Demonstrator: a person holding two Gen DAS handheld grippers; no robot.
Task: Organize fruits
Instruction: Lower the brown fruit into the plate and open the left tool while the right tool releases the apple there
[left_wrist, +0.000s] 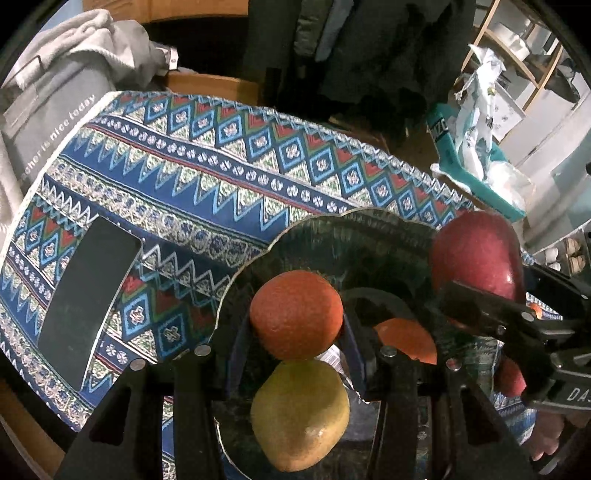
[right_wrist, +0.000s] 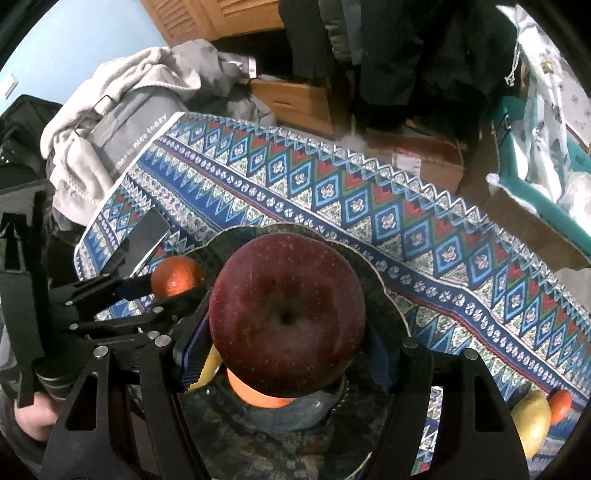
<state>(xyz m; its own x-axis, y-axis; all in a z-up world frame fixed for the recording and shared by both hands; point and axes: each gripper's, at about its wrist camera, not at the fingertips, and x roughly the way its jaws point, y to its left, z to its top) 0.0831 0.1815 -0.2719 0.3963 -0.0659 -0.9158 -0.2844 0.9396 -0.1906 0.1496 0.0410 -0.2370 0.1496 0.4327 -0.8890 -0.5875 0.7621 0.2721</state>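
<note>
Left wrist view: an orange (left_wrist: 295, 314) clamped between the pads of the left gripper (left_wrist: 291, 332), poised over the dark scalloped plate (left_wrist: 332, 236), directly above a yellow-green fruit (left_wrist: 299, 413) lying on it; a second orange (left_wrist: 406, 339) lies just beside, partly hidden. Right wrist view: a dark red apple (right_wrist: 286, 317) fills the span of the right gripper (right_wrist: 286, 332), jaws moderately wide and closed on its flanks, held over the same plate with an orange fruit under it. Plate sits on a patterned cloth (left_wrist: 221, 177); a dark phone (left_wrist: 88, 295) lies well apart at the left. Two more fruits (right_wrist: 535, 417) remain off the plate. Risk, as judged: both grippers converge on one crowded plate, so a released fruit may land on another, roll over the rim, or the two tools may knock together.
</note>
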